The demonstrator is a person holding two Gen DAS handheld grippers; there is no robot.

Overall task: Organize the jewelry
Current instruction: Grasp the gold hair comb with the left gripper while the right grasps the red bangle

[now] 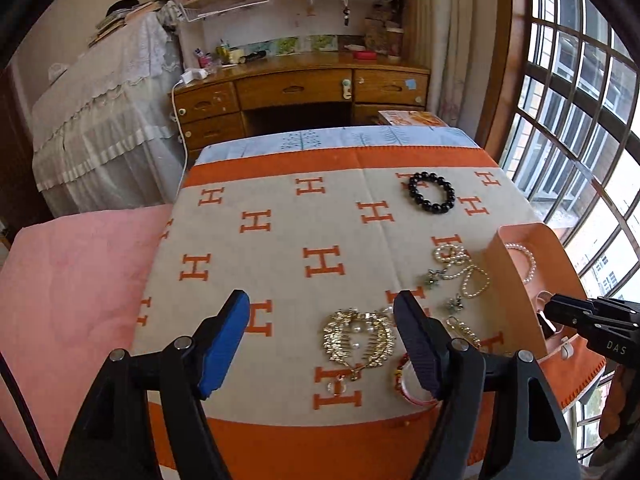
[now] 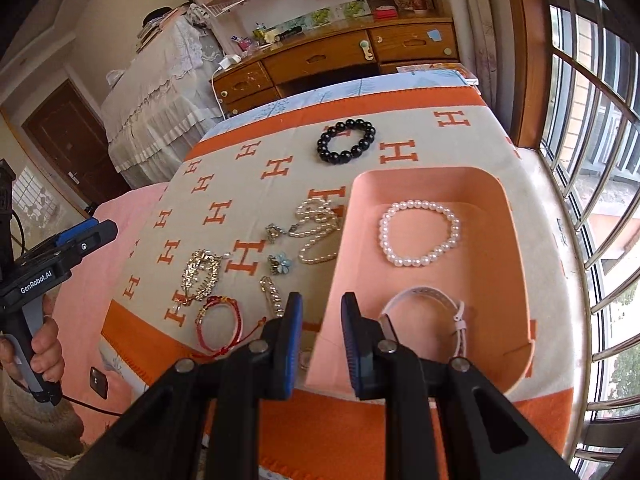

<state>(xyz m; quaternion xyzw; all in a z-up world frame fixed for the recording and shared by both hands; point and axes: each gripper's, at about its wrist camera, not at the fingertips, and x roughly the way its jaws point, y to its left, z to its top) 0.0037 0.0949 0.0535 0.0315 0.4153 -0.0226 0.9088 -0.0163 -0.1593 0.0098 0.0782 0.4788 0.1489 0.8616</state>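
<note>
Orange-and-beige blanket covers the table. Left wrist view: left gripper, jaws spread and holding nothing, hovers above a gold hair comb; a pearl necklace and a black bead bracelet lie farther off; the right gripper reaches into the peach tray.

Right wrist view: right gripper, jaws parted and holding nothing, straddles the tray's near wall. Inside the tray lie a pearl bracelet and a pale pink watch. A red cord bracelet lies on the blanket.
</note>
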